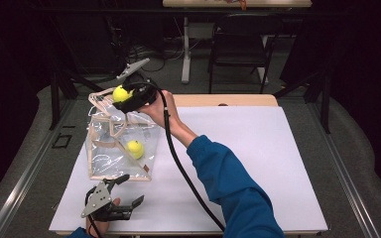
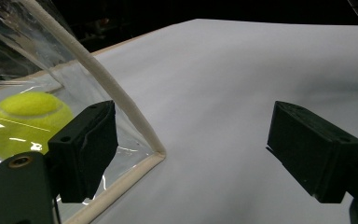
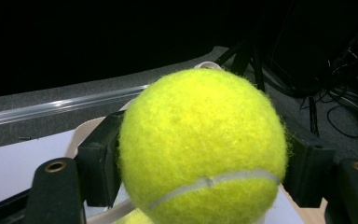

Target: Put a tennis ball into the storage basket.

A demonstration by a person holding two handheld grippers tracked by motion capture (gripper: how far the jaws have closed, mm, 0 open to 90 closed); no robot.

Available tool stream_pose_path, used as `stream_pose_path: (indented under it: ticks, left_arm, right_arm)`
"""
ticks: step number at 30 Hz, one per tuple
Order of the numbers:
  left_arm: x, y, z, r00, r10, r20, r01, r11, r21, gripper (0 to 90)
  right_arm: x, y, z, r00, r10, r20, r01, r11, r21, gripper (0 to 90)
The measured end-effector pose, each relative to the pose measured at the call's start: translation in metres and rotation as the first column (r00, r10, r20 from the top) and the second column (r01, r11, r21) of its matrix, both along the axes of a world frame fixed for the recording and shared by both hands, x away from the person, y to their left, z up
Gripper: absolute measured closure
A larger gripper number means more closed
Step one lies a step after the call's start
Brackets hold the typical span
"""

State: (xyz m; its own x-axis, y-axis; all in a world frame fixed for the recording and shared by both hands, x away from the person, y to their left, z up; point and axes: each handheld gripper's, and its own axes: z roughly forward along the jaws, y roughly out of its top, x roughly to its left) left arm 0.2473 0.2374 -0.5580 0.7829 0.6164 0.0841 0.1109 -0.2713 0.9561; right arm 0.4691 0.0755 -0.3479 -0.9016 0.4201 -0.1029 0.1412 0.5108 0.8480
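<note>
From the high view, a white table [image 1: 258, 148] carries a see-through bag [image 1: 119, 148] with pale trim, standing near the table's left edge. One tennis ball [image 1: 135, 148] already lies inside the bag, down near its bottom. The right gripper [image 1: 125, 95] is held up over the bag's open top, close to the table's far left corner, and it squeezes a second tennis ball [image 1: 120, 93]. The person's arm in a blue sleeve [image 1: 228, 183] reaches across the table to it. The left gripper [image 1: 124, 193] rests near the table's front left corner, just beside the bag's front edge, with its jaws spread apart and nothing in them.

From the left gripper view, the two black jaws stand wide apart over bare white table. The bag's pale corner sits between them, nearer the left jaw, but nothing pinches it. The ball in the bag [image 2: 25, 122] shows through the clear side.

From the right gripper view, the held ball [image 3: 200, 147] sits big and yellow between the two black jaws, and both press on its sides. A bit of the bag's pale rim shows behind it.

I think the step in hand is dropping this ball into the bag. Next, the ball should be right above the opening, then the jaws let go. The bag is floppy, so the ball could hit the rim and roll off.
</note>
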Motion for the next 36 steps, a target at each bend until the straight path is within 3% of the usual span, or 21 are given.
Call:
stream_pose_path:
  ticks: [36]
  left_arm:
    - [-0.001, 0.001, 0.0, 1.0, -0.001, 0.002, 0.001, 1.0, -0.003, 15.8]
  right_arm:
    - [-0.002, 0.022, -0.002, 0.9993, 0.035, -0.01, -0.035, 0.9994, -0.004, 26.4]
